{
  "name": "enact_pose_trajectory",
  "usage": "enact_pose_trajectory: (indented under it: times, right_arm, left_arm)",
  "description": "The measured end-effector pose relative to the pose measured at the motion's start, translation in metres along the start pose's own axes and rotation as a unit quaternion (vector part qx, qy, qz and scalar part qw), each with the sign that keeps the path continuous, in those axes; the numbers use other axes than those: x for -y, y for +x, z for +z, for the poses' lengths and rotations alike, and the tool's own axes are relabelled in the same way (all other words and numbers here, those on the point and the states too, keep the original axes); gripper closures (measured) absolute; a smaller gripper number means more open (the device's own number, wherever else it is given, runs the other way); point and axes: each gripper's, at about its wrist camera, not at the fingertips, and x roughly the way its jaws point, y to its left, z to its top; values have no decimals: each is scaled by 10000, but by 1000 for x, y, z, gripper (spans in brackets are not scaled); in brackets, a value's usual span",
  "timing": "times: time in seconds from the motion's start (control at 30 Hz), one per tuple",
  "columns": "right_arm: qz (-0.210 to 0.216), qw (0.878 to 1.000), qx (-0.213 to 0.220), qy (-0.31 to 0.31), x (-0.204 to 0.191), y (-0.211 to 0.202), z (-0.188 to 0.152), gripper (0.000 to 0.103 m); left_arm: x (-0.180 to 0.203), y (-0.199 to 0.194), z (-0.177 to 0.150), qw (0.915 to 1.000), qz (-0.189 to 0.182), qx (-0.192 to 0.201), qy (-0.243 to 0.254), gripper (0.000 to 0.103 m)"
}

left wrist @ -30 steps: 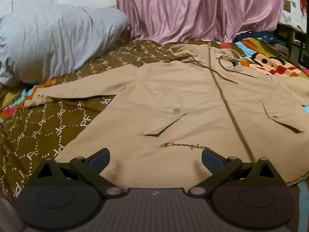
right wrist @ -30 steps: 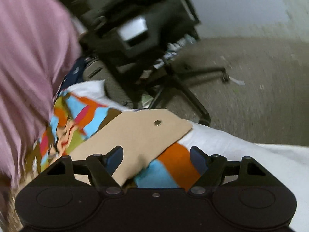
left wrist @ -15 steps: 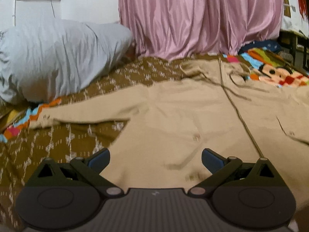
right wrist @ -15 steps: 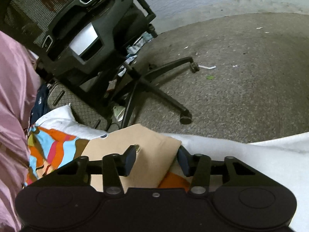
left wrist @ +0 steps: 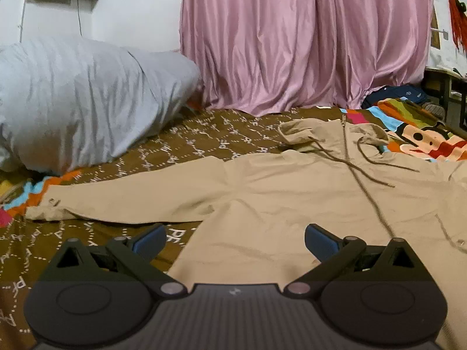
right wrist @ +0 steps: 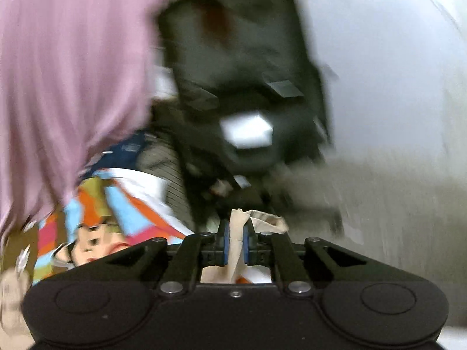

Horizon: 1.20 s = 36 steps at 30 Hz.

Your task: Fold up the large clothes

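A tan hooded jacket [left wrist: 292,192] lies spread front-up on the bed, zipper running up the middle and its left sleeve [left wrist: 122,201] stretched out to the left. My left gripper [left wrist: 235,240] is open and empty, low over the jacket's left side near the armpit. In the blurred right wrist view my right gripper [right wrist: 236,242] is shut on the tan cuff of the jacket's right sleeve [right wrist: 258,218], which bunches up between the pads.
A big grey pillow [left wrist: 78,99] lies at the back left. A pink curtain [left wrist: 303,38] hangs behind the bed. The bedspread [left wrist: 204,143] is brown with a colourful cartoon part [left wrist: 420,137]. A black office chair [right wrist: 248,67] stands beyond the bed edge.
My right gripper closed on the sleeve cuff and lifted it, swinging fast. My left gripper moved forward and lower over the jacket, still open.
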Motion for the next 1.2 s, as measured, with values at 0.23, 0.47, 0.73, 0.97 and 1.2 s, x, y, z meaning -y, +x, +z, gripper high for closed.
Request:
enact_pose_trajectory:
  times: [0.23, 0.47, 0.73, 0.97, 1.2]
  right_arm:
    - [1848, 9778, 509, -851, -166, -84, 20, 94]
    - [3448, 9156, 442, -2021, -332, -147, -60, 95]
    - [4040, 8584, -493, -3122, -427, -180, -215, 91]
    - [4626, 8152, -1091, -3310, -402, -195, -252, 40]
    - [3210, 8868, -567, -3276, -335, -115, -201, 21]
  left_arm:
    - [-27, -4, 5, 9978, -129, -191, -619, 0]
    - [-72, -10, 17, 9867, -110, -153, -1616, 0]
    - [-85, 3, 18, 9839, 172, -376, -1737, 0]
    - [-64, 13, 7, 9876, -204, -465, -1483, 0]
    - [-22, 34, 3, 9893, -889, -393, -1087, 0]
